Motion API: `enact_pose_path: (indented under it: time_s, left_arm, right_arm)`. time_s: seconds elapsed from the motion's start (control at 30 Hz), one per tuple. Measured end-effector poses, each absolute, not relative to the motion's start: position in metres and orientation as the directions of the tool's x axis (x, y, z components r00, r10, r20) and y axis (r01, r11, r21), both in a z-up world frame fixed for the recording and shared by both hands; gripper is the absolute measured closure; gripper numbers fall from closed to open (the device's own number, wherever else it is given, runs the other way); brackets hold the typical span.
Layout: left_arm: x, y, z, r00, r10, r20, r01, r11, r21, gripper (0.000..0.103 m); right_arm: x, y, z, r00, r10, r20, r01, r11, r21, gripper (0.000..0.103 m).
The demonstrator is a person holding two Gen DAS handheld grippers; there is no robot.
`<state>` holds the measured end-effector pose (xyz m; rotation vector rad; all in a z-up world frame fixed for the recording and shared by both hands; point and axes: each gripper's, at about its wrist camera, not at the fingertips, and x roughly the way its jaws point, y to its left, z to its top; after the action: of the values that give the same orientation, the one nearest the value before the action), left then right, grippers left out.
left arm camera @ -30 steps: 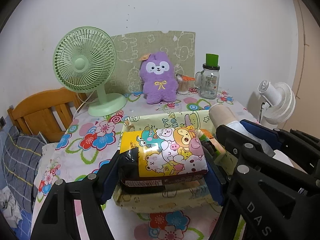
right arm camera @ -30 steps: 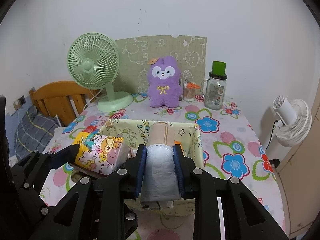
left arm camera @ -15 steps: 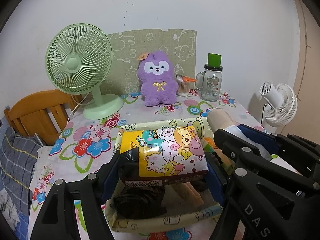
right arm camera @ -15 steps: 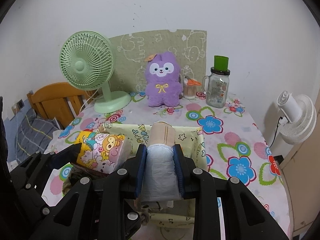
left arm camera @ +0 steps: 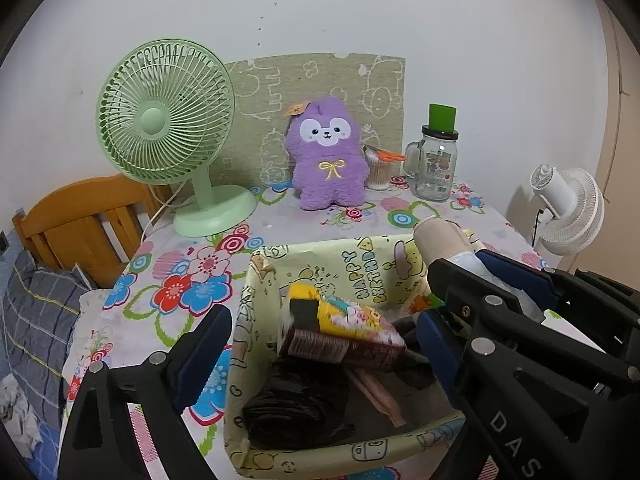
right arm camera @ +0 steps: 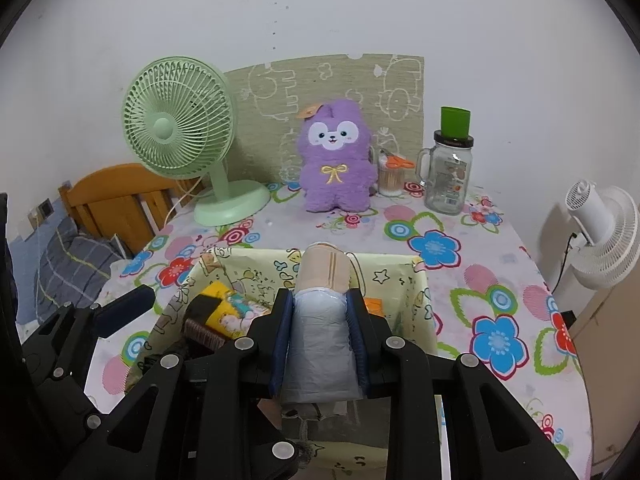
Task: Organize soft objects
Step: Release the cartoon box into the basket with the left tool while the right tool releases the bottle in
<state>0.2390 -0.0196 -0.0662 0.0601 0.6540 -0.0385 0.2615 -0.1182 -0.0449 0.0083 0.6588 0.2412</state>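
You face a plain white wall (right arm camera: 360, 8) behind a table under a flowered tablecloth (right arm camera: 460, 256). A wooden bed headboard (right arm camera: 116, 196) with plaid bedding (left arm camera: 36, 320) lies to your left; a white fan (right arm camera: 604, 232) stands right.

"HAPPY BIRTHDAY" runs in yellow hand-drawn capitals along the inner back wall of the pale yellow cartoon-print fabric bin (left arm camera: 362, 276), rotated so the words climb toward 1 o'clock. The white letters "DAS" are printed on the black body of the left gripper (left arm camera: 324, 344) at about 5 o'clock in the left wrist view, cut off by the frame edge. The label on the glass mug jar (left arm camera: 436, 168) at 1 o'clock and the print on the yellow cartoon snack pack (left arm camera: 344, 328) inside the bin are too small and blurred to read.
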Motion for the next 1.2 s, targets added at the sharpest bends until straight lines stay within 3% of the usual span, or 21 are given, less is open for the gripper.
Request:
enact_pose_path:
  time_s: [0.3, 0.37, 0.43, 0.73, 1.2]
  left_arm:
    - [0.243, -0.011, -0.073, 0.778, 0.004, -0.629, 0.033, 0.998, 0.047, 0.006]
    - [0.244, -0.010, -0.075, 0.774, 0.002, -0.633, 0.034, 0.998, 0.044, 0.006]
    - [0.243, -0.010, -0.075, 0.775, -0.006, -0.632, 0.042, 0.998, 0.041, 0.006]
    - [0.235, -0.013, -0.074, 0.777, -0.020, -0.629, 0.058, 0.997, 0.041, 0.004]
    - [0.204, -0.026, -0.062, 0.793, -0.044, -0.608, 0.084, 0.996, 0.037, 0.003]
  right_arm:
    - [0.267, -0.109, -0.053, 0.751, 0.256, -0.609, -0.249, 0.964, 0.098, 0.072]
    - [0.269, -0.107, -0.055, 0.747, 0.260, -0.612, -0.254, 0.962, 0.098, 0.064]
    - [0.271, -0.106, -0.057, 0.747, 0.256, -0.613, -0.250, 0.963, 0.097, 0.039]
    - [0.269, -0.109, -0.061, 0.746, 0.257, -0.614, -0.234, 0.965, 0.120, 0.018]
    - [0.238, -0.124, -0.048, 0.765, 0.223, -0.604, -0.204, 0.974, 0.101, 0.015]
